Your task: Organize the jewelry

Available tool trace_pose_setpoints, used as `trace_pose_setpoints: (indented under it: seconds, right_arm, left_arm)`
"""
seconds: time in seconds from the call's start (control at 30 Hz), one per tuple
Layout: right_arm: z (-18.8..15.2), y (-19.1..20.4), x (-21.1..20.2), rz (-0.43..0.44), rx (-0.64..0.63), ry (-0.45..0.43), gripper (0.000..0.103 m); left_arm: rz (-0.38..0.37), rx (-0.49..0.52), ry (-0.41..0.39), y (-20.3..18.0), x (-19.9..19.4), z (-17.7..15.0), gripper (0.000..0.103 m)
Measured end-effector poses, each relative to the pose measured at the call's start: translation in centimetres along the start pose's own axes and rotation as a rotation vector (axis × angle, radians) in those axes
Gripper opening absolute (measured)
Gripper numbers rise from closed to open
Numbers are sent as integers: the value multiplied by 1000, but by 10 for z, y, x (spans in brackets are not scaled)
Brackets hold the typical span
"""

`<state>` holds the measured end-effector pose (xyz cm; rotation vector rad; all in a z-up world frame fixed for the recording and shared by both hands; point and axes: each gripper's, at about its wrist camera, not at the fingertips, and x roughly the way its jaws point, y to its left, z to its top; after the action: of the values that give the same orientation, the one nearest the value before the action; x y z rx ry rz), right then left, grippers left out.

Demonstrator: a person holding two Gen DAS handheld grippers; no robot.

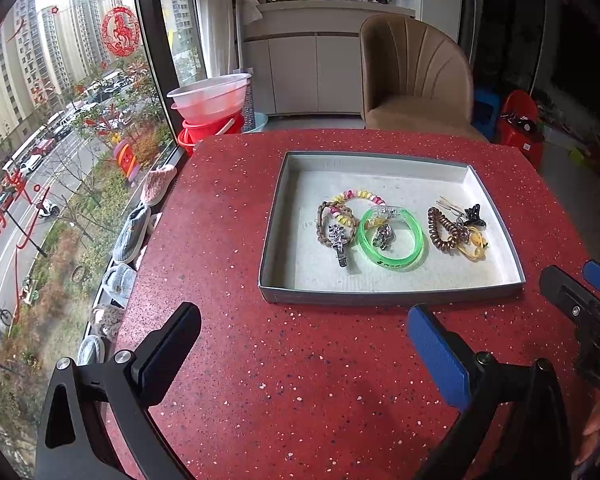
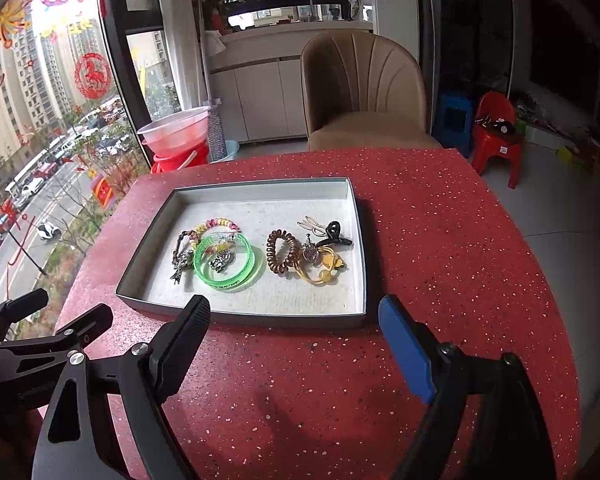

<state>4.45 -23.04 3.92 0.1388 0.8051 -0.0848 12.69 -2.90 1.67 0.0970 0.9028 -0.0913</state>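
A shallow grey tray (image 1: 392,295) (image 2: 240,318) sits on the red speckled table (image 1: 284,380) (image 2: 440,248). Inside lie a green bangle (image 1: 392,258) (image 2: 250,264), a beaded bracelet (image 1: 360,196) (image 2: 220,224), a braided bracelet with a silver clip (image 1: 338,240) (image 2: 182,264), a brown spiral hair tie (image 1: 444,232) (image 2: 282,254), a yellow hair tie (image 1: 476,246) (image 2: 320,276) and a black claw clip (image 1: 474,216) (image 2: 336,236). My left gripper (image 1: 304,328) is open and empty, just short of the tray's near edge. My right gripper (image 2: 294,320) is open and empty at the near edge too.
A tan chair (image 1: 416,84) (image 2: 364,92) stands behind the table. Stacked basins (image 1: 212,108) (image 2: 178,136) sit by the window at the left. A red child's chair (image 2: 496,132) and a blue stool (image 2: 454,120) stand at the right. The right gripper shows in the left wrist view (image 1: 588,304).
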Motion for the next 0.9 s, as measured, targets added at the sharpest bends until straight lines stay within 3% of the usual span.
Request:
trace_pose_setpoints:
  seconds: [0.9]
  right_arm:
    - [1, 0, 0, 1, -1, 0, 88]
  left_arm:
    - [-4, -3, 13, 2, 5, -2, 103]
